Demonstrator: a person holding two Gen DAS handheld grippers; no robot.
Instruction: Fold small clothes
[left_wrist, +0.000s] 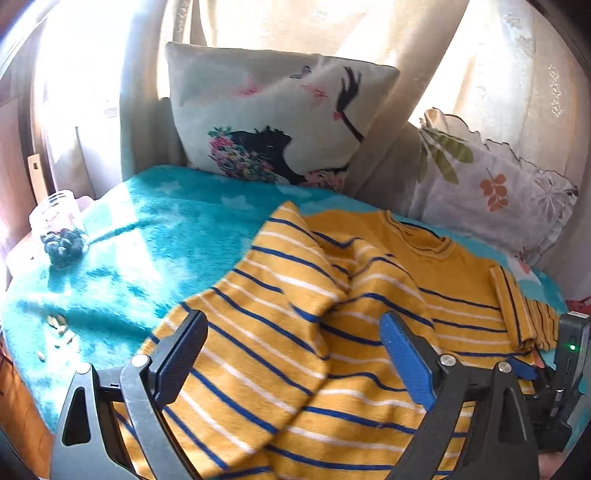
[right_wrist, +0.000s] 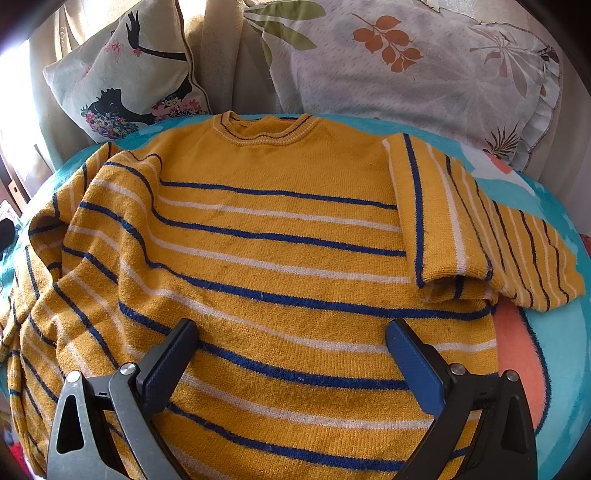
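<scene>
A small yellow sweater (right_wrist: 280, 236) with blue and white stripes lies face up on a teal blanket (right_wrist: 554, 221). Its right sleeve (right_wrist: 436, 218) is folded in over the chest; its left side is bunched and wrinkled, seen close in the left wrist view (left_wrist: 295, 325). My left gripper (left_wrist: 295, 325) is open, hovering just above the bunched left part, holding nothing. My right gripper (right_wrist: 291, 339) is open over the lower middle of the sweater, holding nothing. The right gripper's body (left_wrist: 569, 369) shows at the right edge of the left wrist view.
Two pillows lean at the back: one with a black figure print (left_wrist: 280, 122), one with leaf print (right_wrist: 406, 59). A glass jar (left_wrist: 59, 225) lies on the blanket's far left, with small crumbs (left_wrist: 59, 325) nearby. Curtains hang behind.
</scene>
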